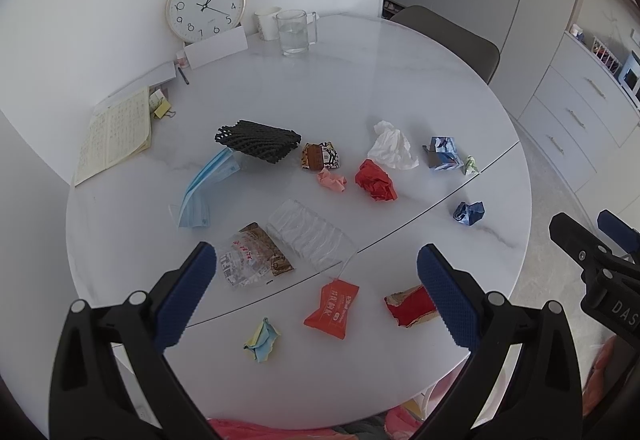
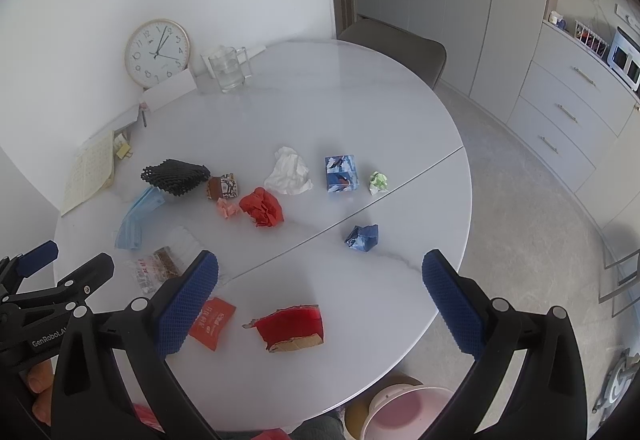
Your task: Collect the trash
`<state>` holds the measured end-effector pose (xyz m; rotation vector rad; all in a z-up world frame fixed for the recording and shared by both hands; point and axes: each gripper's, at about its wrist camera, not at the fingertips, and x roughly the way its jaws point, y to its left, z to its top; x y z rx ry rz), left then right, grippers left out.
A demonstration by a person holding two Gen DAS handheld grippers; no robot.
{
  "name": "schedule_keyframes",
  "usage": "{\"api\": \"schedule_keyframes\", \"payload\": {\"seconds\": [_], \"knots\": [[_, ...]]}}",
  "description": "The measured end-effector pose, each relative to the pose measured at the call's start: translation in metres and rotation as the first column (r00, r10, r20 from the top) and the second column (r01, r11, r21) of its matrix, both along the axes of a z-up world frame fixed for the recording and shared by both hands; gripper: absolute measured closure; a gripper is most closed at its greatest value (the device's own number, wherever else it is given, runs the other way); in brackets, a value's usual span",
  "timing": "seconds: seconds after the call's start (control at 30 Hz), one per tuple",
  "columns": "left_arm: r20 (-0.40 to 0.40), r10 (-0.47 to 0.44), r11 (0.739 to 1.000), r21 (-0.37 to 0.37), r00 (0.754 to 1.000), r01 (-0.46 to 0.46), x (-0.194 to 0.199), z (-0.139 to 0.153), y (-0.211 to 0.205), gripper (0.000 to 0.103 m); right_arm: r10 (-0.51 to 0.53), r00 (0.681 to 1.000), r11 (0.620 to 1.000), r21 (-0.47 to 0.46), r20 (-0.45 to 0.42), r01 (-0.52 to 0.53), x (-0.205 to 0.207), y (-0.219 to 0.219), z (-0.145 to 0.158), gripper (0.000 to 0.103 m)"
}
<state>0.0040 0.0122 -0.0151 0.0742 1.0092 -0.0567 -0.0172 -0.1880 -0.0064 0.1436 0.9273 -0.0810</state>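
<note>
Trash lies scattered over a round white table (image 1: 400, 71). My left gripper (image 1: 316, 292) hangs open above an orange sachet (image 1: 333, 310), with a clear plastic tray (image 1: 310, 234) and a snack bag (image 1: 256, 256) just beyond. A yellow and blue paper scrap (image 1: 262, 340) lies near the front edge. My right gripper (image 2: 320, 298) is open over a torn red card piece (image 2: 292, 328). Farther off lie a red paper ball (image 2: 262, 207), white tissue (image 2: 289, 171), a blue box (image 2: 341, 173), a blue crumple (image 2: 362, 238), a face mask (image 1: 204, 187) and black foam netting (image 1: 258, 139).
A clock (image 1: 205, 5), a glass jug (image 1: 294, 31), a cup (image 1: 267, 22) and an open notebook (image 1: 114, 135) stand at the table's far left. A chair (image 2: 396, 49) sits behind the table, cabinets to the right. A pink bin (image 2: 400, 410) stands on the floor below the front edge.
</note>
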Motion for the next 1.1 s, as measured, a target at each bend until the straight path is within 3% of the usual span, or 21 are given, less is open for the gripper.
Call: {"api": "schedule_keyframes", "payload": {"seconds": [1.1], "knots": [[-0.04,0.023,1.0,0.013,0.999,-0.023,-0.001,-0.011,0.002,0.006,0.011,0.999,1.0,0.008,-0.042,-0.011,0.0,0.003,-0.009,0.002]]}}
